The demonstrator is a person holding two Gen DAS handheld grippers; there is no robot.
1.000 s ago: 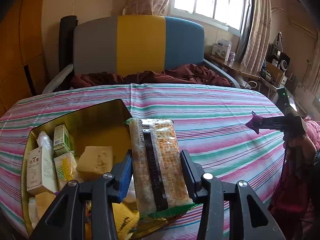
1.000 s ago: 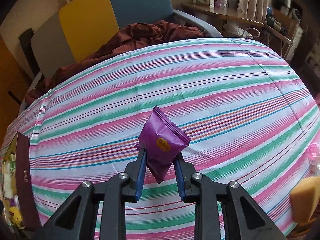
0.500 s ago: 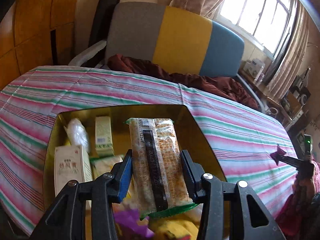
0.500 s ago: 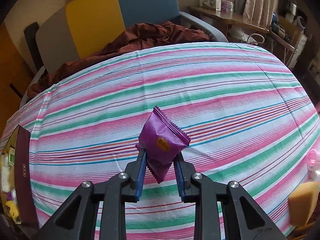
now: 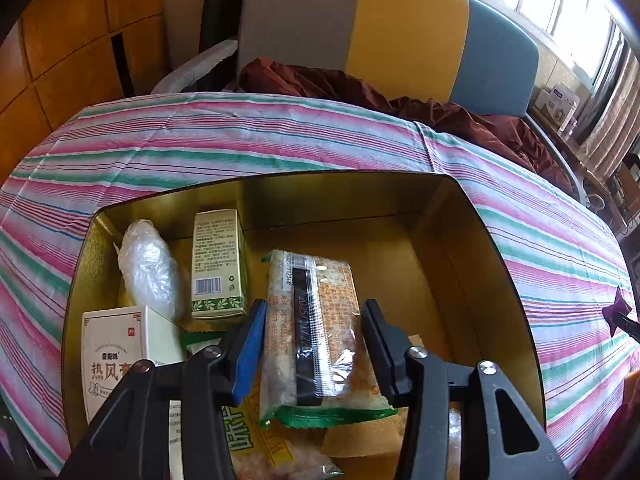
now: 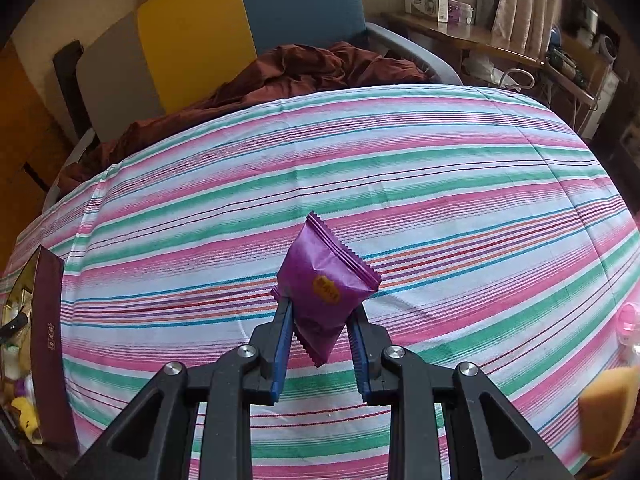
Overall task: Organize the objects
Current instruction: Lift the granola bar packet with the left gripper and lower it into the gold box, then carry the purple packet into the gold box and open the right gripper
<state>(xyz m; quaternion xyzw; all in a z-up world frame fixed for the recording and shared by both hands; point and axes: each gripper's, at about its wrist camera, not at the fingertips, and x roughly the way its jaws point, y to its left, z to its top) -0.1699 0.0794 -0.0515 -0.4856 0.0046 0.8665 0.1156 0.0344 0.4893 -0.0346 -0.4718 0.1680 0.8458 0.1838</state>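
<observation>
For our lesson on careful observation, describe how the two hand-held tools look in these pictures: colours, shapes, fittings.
Both look alike. The left tool and the right tool each have two matt black plastic fingers with triangular cut-outs, round silver bolt heads at the joints, and flat blue pads lining the inner faces. No cables, lettering, hand or sleeve shows in either wrist view.

This is a lived-in room of a home, likely a bedroom or sitting room. A table under a pink, green and white striped cloth (image 6: 360,184) fills the middle. Behind it stands a padded seat back (image 5: 360,24) in grey, yellow and blue panels, with a crumpled maroon blanket (image 6: 304,68) at its foot. Right of the seat, a curtained window (image 5: 560,4) lights a cluttered wooden shelf (image 6: 472,36); left of it are wooden wall panels (image 5: 68,40).
</observation>
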